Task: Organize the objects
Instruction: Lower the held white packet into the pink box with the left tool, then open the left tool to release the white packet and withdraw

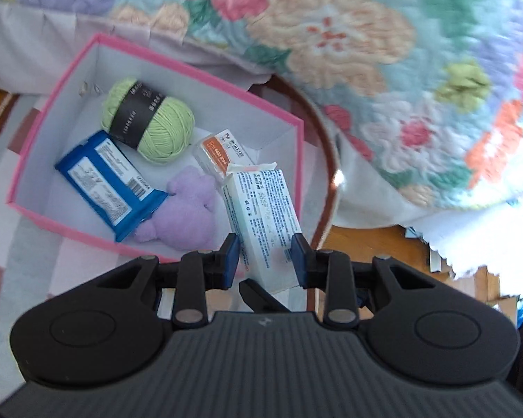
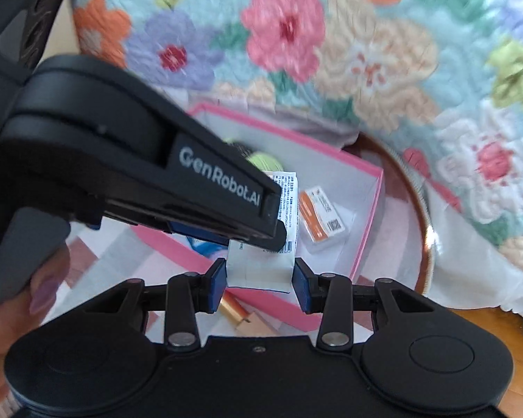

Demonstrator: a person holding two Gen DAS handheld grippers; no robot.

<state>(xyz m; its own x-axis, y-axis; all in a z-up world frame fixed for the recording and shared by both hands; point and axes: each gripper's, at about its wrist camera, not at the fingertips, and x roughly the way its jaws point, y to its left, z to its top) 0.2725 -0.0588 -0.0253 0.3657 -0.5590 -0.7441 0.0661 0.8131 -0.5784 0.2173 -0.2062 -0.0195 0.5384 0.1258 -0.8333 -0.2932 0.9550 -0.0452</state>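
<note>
A white carton with blue print hangs tilted over the near right corner of a pink box. My left gripper is shut on the carton's lower part, a blue pad on each side. In the right wrist view my right gripper is shut on the near end of the same white carton. The left gripper's black housing crosses in from the left, its tip on the carton. Inside the pink box lie a green yarn ball, a blue packet, a purple plush and an orange-and-white pack.
The pink box stands on a checked cloth. A floral quilt hangs behind and to the right, over a brown curved rim. A copper-coloured tube lies by the box's near wall. A hand holds the left gripper.
</note>
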